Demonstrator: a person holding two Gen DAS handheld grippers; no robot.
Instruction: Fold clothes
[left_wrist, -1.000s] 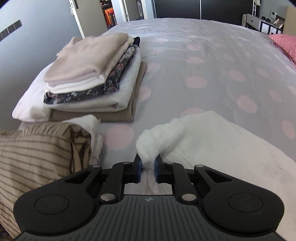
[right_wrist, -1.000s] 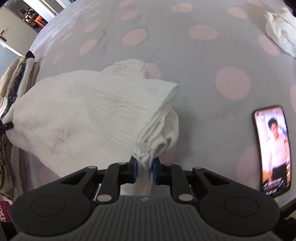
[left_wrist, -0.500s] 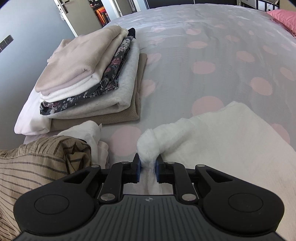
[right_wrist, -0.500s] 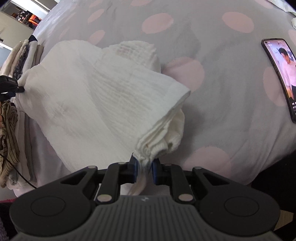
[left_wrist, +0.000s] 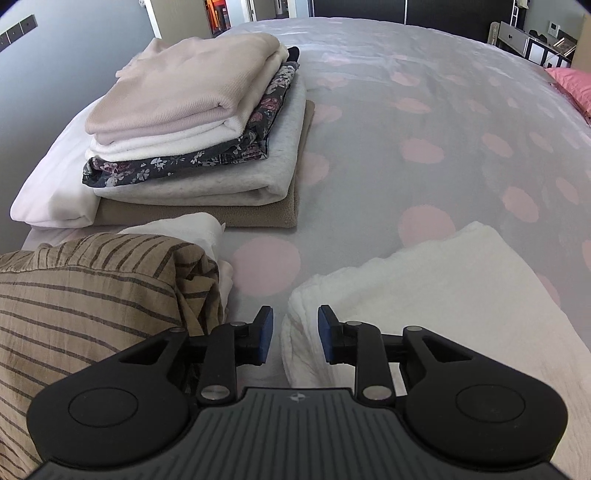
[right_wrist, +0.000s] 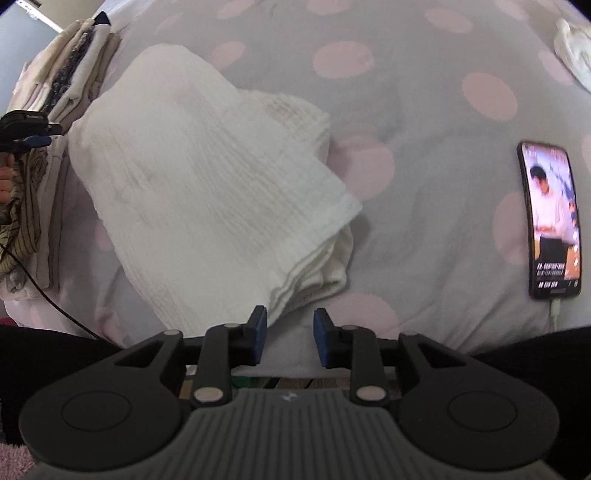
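One folded white garment (right_wrist: 207, 192) lies flat on the bed (left_wrist: 424, 122), close to the near edge, its crinkled layers stacked and its corners loose. The left gripper (left_wrist: 295, 330) hangs over the garment's left corner with its jaws opening; the corner sits between the blue pads, which no longer press on it. The right gripper (right_wrist: 286, 330) stands at the garment's near right corner, jaws likewise opening, the fabric edge just ahead of the pads and untouched. Beyond the garment, toward the bed's left edge, rises a stack of folded clothes (left_wrist: 199, 125): beige on top, then white, dark floral, grey and tan. Nearer, at the left near corner, lies a crumpled striped brown shirt (left_wrist: 85, 295) over something white. A lit phone (right_wrist: 552, 221) rests on the spotted cover well to the right, and a small white cloth (right_wrist: 574, 48) sits far off toward the right edge.
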